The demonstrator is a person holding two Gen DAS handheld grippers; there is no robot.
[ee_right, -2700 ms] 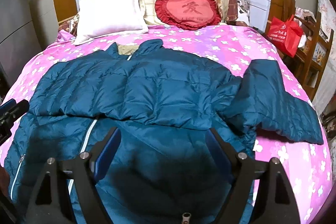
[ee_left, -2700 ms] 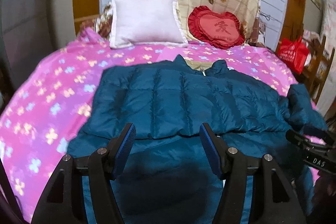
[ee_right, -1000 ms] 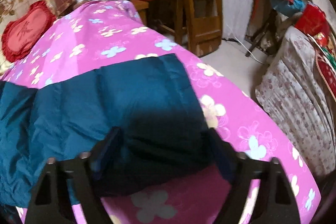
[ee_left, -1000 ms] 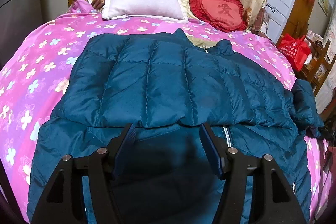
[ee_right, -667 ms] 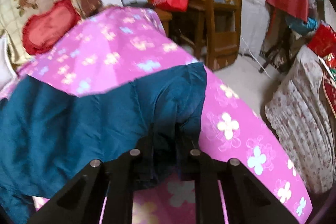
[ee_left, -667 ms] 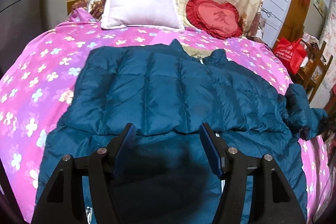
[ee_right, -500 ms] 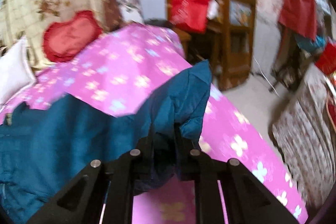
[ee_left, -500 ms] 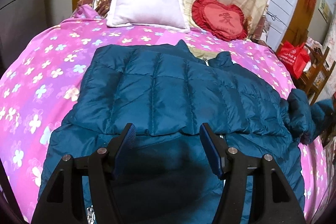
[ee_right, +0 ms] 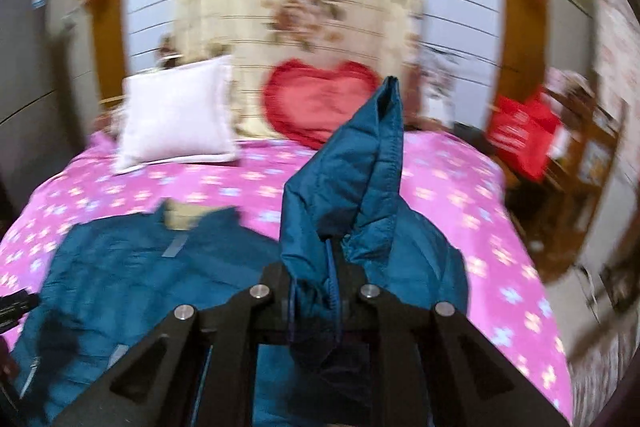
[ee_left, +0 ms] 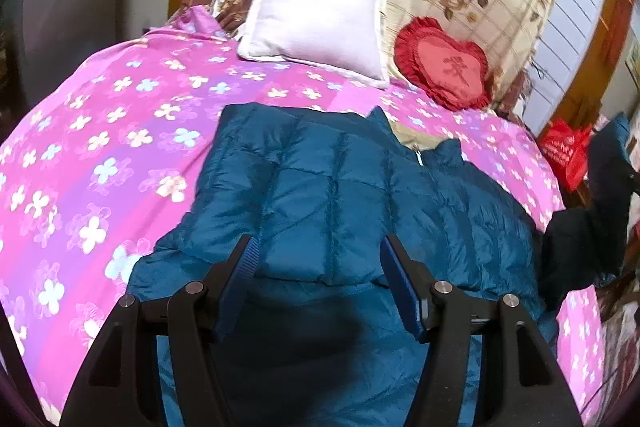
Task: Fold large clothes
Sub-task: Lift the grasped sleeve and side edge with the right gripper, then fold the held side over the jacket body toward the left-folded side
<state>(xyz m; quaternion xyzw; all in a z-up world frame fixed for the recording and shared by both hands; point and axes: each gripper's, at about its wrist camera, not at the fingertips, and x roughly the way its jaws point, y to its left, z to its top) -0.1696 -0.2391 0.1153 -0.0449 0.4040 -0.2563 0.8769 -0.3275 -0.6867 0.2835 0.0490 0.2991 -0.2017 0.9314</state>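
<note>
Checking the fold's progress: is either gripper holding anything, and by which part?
The right gripper is shut on the blue jacket's sleeve, pinched near its cuff end and lifted. The left gripper is open, holding nothing.

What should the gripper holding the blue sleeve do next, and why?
Probably carry the sleeve across and lay it on the jacket front. The right gripper is shut on the sleeve's end, lifted above the pink bedspread, while the other sleeve already lies folded over the chest. The left gripper hovers open, holding nothing.
</note>
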